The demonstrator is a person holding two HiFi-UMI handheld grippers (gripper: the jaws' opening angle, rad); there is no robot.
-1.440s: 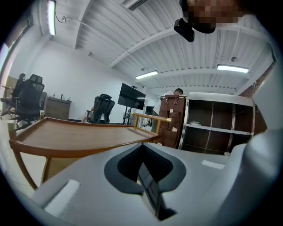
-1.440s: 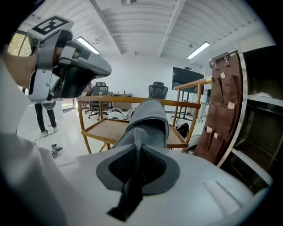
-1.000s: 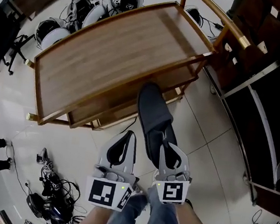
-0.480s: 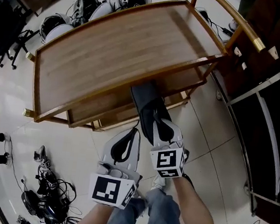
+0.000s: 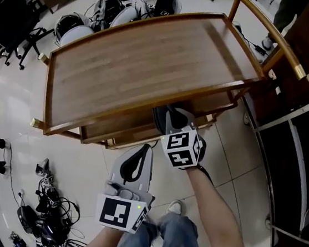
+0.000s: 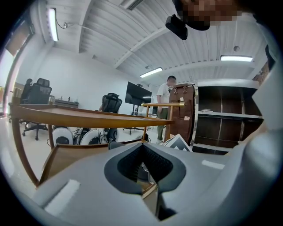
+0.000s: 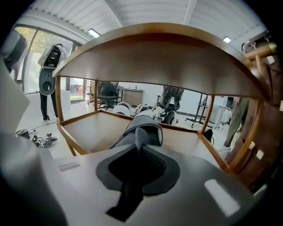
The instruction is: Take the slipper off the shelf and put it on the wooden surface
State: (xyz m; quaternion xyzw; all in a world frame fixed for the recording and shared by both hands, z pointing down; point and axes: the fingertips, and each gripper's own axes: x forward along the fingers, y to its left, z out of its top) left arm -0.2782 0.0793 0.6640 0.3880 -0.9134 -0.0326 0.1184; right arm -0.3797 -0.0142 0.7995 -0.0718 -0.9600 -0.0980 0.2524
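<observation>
The dark grey slipper (image 5: 162, 118) lies mostly hidden under the top (image 5: 146, 57) of a wooden cart. In the right gripper view the slipper (image 7: 142, 125) points away over the cart's lower shelf (image 7: 86, 130). My right gripper (image 5: 172, 123) is shut on its heel edge, and that strip runs between the jaws of the right gripper (image 7: 140, 145). Low down and nearer the person, my left gripper (image 5: 142, 150) is shut and holds nothing. In its own view the left gripper (image 6: 142, 149) faces the cart from the side.
A dark metal-framed cabinet (image 5: 302, 127) stands close on the right. White helmets (image 5: 77, 27) and an office chair (image 5: 11, 16) are beyond the cart. Cables (image 5: 48, 216) lie on the tiled floor at lower left. The person's legs (image 5: 162, 238) are below the grippers.
My right gripper has carried the slipper forward from above the floor in under the cart's top, so most of the slipper is now hidden. The left gripper has stayed where it was.
</observation>
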